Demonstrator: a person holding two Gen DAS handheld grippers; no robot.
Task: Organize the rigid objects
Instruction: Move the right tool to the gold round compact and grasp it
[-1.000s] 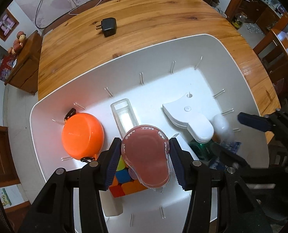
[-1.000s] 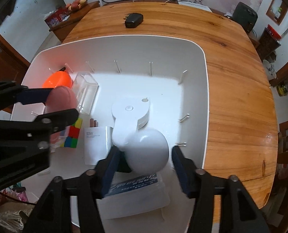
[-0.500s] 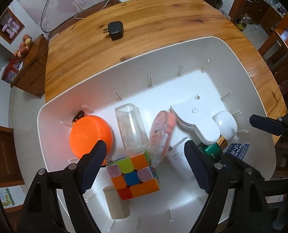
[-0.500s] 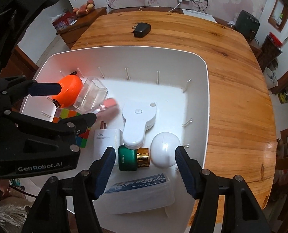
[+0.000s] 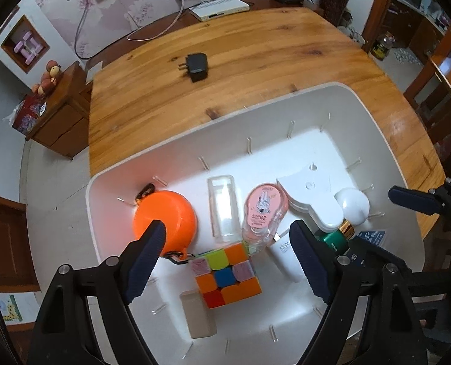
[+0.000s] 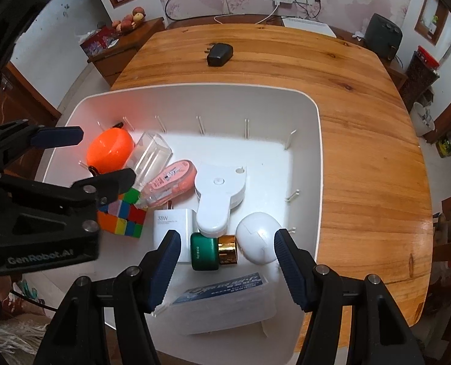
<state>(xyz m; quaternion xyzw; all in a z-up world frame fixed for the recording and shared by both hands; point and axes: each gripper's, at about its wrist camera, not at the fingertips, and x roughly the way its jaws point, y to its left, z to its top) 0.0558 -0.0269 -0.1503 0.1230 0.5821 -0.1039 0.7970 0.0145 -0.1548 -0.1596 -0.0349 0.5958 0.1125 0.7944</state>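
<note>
A white bin (image 5: 377, 140) holds several rigid items. My left gripper (image 5: 227, 237) hovers open above a colour cube (image 5: 225, 273), with nothing between its fingers. A pink correction-tape dispenser (image 5: 263, 210) lies flat between a clear box (image 5: 222, 210) and a white flat device (image 5: 310, 200). An orange ball (image 5: 164, 219) sits at the left. My right gripper (image 6: 227, 251) stands open over a green bottle with a gold cap (image 6: 205, 251). A white egg-shaped case (image 6: 257, 237) lies free by its right finger. The left gripper (image 6: 85, 158) shows at the left of the right wrist view.
A white charger (image 6: 172, 222) and a clear case with a blue label (image 6: 225, 301) lie near the bin's front. A beige block (image 5: 198, 313) sits by the cube. A black plug adapter (image 5: 196, 67) rests on the wooden table (image 5: 255, 45) beyond the bin. Chairs stand at the right.
The left gripper opened and let go of the pink dispenser, which now lies in the bin. The right gripper released the white egg case. Both grippers have risen a little.
</note>
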